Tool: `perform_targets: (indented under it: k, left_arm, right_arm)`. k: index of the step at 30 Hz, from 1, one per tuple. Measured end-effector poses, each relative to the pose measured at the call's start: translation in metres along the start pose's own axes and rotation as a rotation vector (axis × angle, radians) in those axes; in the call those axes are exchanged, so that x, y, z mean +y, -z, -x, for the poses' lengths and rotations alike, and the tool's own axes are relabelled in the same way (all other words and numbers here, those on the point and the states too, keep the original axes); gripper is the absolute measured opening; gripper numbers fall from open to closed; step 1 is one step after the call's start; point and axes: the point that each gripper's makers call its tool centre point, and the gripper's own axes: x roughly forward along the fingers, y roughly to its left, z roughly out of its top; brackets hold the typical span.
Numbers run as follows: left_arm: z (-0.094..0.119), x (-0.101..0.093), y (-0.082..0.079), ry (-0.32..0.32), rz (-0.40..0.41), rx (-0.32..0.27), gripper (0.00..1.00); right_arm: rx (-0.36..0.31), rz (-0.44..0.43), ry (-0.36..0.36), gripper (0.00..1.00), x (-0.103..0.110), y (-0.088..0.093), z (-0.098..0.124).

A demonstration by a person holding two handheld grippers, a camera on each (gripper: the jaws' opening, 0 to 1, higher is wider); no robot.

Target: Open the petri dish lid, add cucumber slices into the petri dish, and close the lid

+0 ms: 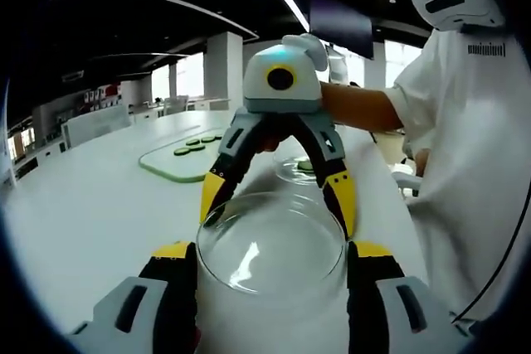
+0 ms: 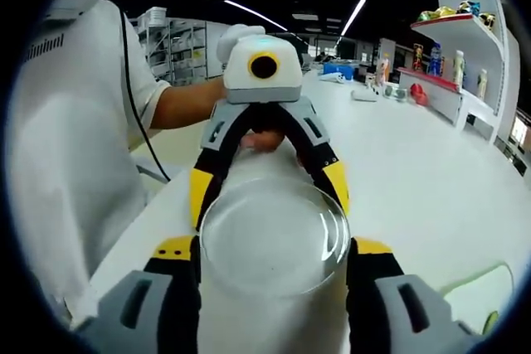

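Lid (image 1: pixel 270 246) — round clear glass — between both tools.

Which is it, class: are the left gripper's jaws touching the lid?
Touching. Left gripper view: both jaws of the left gripper press the rim of the lid.

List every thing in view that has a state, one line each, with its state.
petri dish lid: off the dish, gripped at its rim by both grippers.
petri dish: uncovered on the table, something green inside.
cucumber slices: lying on the cutting board.
left gripper: shut on the lid.
right gripper: shut on the lid.
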Motion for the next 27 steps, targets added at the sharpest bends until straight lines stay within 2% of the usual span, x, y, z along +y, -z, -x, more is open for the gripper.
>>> perform_targets:
  k: [27]
  left_arm:
    - [0.0009,-0.0023,-0.0041,-0.008,-0.013,0.018,0.7]
  right_arm:
    - [0.007,0.004,0.01,0.69,0.0031,-0.0037,0.0029]
